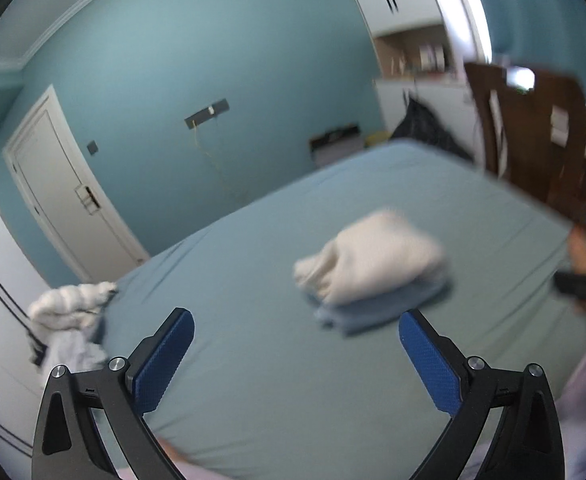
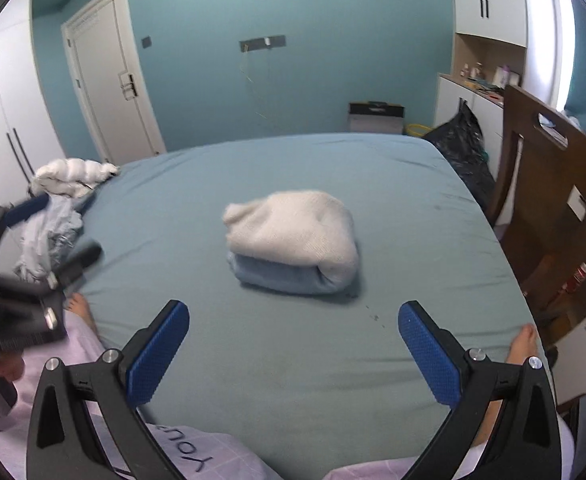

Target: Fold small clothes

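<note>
A folded cream knit garment (image 2: 293,232) lies on top of a folded light blue garment (image 2: 277,278) in the middle of the bed (image 2: 293,380). The same stack shows blurred in the left wrist view, cream (image 1: 373,258) over blue (image 1: 373,310). My left gripper (image 1: 295,354) is open and empty, held above the bed short of the stack. My right gripper (image 2: 293,350) is open and empty, also short of the stack. The left gripper also shows at the left edge of the right wrist view (image 2: 53,240).
A heap of unfolded white and pale clothes (image 2: 59,208) lies at the bed's left edge, also in the left wrist view (image 1: 69,320). A brown wooden chair (image 2: 549,200) stands at the right. A black bag (image 2: 461,144) sits beyond the far corner. My legs lie at the near edge.
</note>
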`<state>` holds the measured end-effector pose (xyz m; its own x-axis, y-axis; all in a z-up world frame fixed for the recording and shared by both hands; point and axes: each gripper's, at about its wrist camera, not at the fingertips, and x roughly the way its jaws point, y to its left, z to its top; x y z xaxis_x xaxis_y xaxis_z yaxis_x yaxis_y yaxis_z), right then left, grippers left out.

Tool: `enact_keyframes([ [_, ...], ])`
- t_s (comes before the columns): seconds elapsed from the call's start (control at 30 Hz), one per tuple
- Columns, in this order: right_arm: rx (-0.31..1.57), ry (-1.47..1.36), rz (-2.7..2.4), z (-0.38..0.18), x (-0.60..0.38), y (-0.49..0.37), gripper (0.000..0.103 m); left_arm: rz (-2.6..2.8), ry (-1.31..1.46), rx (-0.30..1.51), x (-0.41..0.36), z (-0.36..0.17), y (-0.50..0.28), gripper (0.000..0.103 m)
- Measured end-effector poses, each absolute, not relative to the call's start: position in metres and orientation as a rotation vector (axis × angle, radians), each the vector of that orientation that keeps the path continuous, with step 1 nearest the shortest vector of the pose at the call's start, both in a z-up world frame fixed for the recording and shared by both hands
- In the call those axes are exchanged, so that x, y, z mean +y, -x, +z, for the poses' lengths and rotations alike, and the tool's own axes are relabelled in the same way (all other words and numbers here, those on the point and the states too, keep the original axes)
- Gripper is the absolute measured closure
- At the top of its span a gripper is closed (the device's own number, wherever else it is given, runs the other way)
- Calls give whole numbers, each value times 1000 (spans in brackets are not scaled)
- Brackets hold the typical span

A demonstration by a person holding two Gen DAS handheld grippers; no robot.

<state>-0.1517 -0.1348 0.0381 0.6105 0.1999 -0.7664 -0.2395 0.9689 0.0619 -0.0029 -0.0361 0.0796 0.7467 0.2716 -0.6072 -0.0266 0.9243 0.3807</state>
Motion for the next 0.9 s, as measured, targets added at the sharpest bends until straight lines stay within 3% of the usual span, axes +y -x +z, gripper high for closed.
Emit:
enact_keyframes([
  [0.2, 1053, 90, 129, 8, -133, 124, 1, 195, -488, 750, -36, 54, -7, 0],
  [0.9, 1009, 219, 130, 18, -119, 136, 1, 133, -434, 825, -33, 52, -6, 0],
])
